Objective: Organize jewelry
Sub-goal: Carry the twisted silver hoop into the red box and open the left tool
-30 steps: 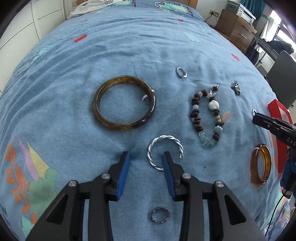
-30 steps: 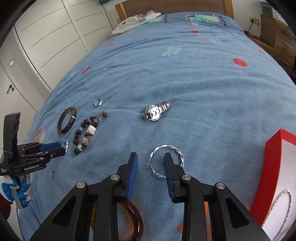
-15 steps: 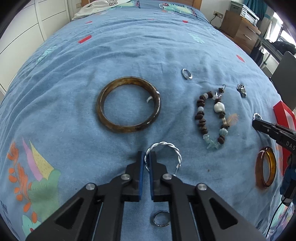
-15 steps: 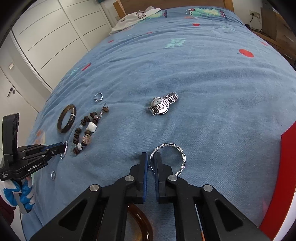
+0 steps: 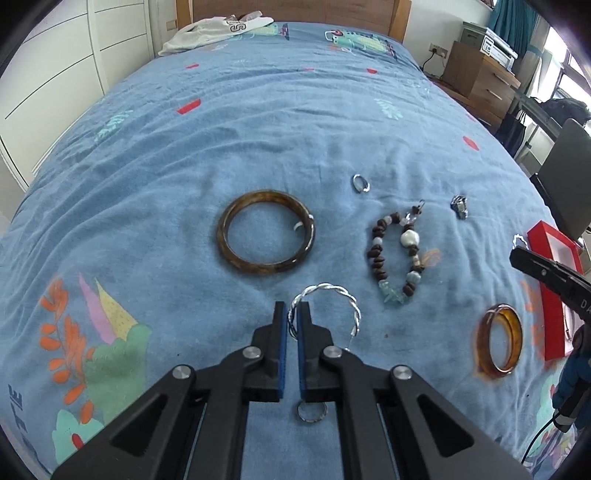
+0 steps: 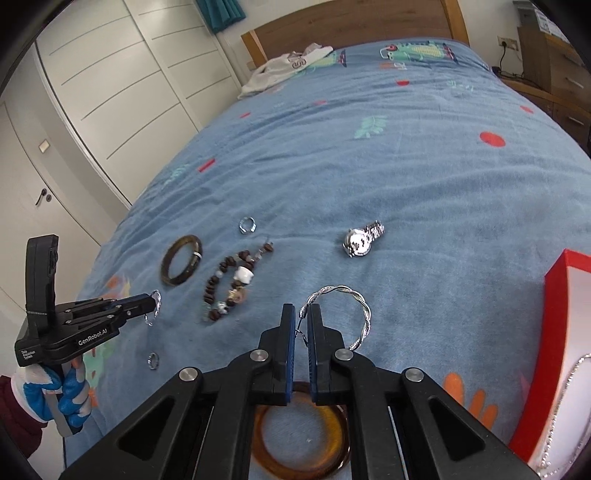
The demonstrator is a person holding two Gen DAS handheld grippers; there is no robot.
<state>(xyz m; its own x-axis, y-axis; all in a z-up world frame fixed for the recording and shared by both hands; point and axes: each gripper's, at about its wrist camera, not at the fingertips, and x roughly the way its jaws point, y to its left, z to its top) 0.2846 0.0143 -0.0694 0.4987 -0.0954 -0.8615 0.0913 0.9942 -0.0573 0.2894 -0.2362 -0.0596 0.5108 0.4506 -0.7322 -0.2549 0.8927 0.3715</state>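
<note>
On a blue patterned bedspread (image 5: 258,155), two handheld grippers each pinch a twisted silver bangle. Nearest in the left wrist view, a small dark ring (image 5: 312,411) lies on the cover beneath the left gripper (image 5: 293,321), whose blue-padded jaws are clamped on the left side of one twisted silver bangle (image 5: 332,306). Just beyond it lies a dark brown bangle (image 5: 266,236); to its right a beaded bracelet (image 5: 399,254) of brown, white and pale green stones, and past that a small silver ring (image 5: 360,183) and, farther right, a silver wristwatch (image 5: 459,206). Near the right edge an amber bangle (image 5: 498,345) lies just beside a red jewelry box (image 5: 554,288).

In the right wrist view, the amber bangle (image 6: 301,439) sits closest, partly hidden under the right gripper (image 6: 301,321), whose jaws are pressed together on the left side of a second twisted silver bangle (image 6: 343,314). The red jewelry box (image 6: 554,332) stands at the right edge with a thin silver chain (image 6: 565,406) inside. To the left, a blue-and-white gloved hand (image 6: 55,391) holds the left gripper (image 6: 147,306) with its bangle at the tips. Farther out lie the beaded bracelet (image 6: 232,284), the dark brown bangle (image 6: 181,260), the silver ring (image 6: 246,224) and the wristwatch (image 6: 362,238). White clothing (image 6: 288,68) rests by the wooden headboard (image 6: 351,26).
</note>
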